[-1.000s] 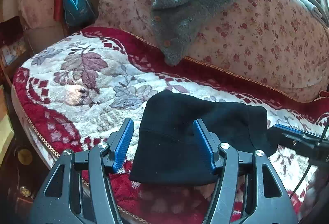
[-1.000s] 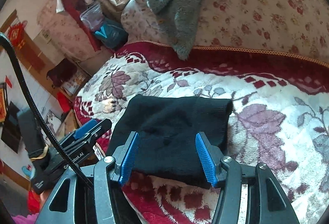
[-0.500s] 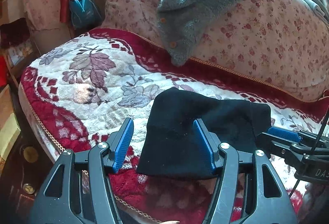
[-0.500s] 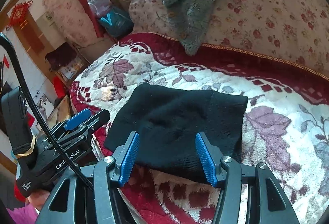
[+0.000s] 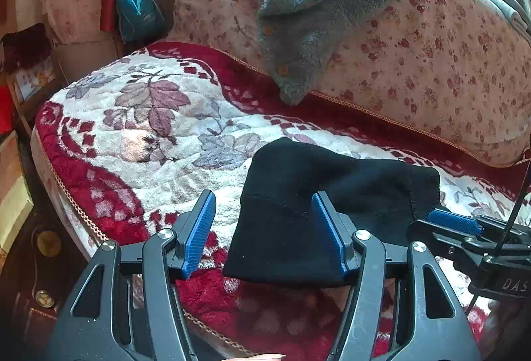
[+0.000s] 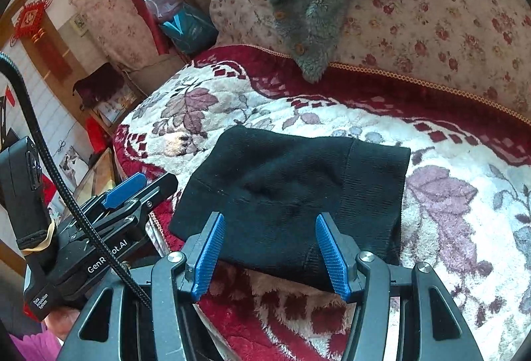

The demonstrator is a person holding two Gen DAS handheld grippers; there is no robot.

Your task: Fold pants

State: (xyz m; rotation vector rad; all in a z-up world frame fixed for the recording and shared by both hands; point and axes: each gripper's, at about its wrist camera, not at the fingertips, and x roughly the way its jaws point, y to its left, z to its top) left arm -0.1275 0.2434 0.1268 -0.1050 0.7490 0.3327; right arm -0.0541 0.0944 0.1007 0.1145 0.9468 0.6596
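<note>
Both wrist views drawn slightly back since earlier frame, folded black pants [image 6: 292, 195] flat on floral blanket [image 5: 159, 142], left gripper [image 5: 264, 233] and right gripper [image 6: 270, 256] released, jaws hovering over near edge, grasping nothing.

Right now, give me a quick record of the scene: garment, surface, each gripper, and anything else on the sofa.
garment: black pants, folded into a compact bundle, lying flat
surface: red and white floral blanket on a sofa
left gripper: open, empty, fingers over the pants' left edge
right gripper: open, empty, over the near edge
other: grey fleece jacket draped on the backrest
</note>
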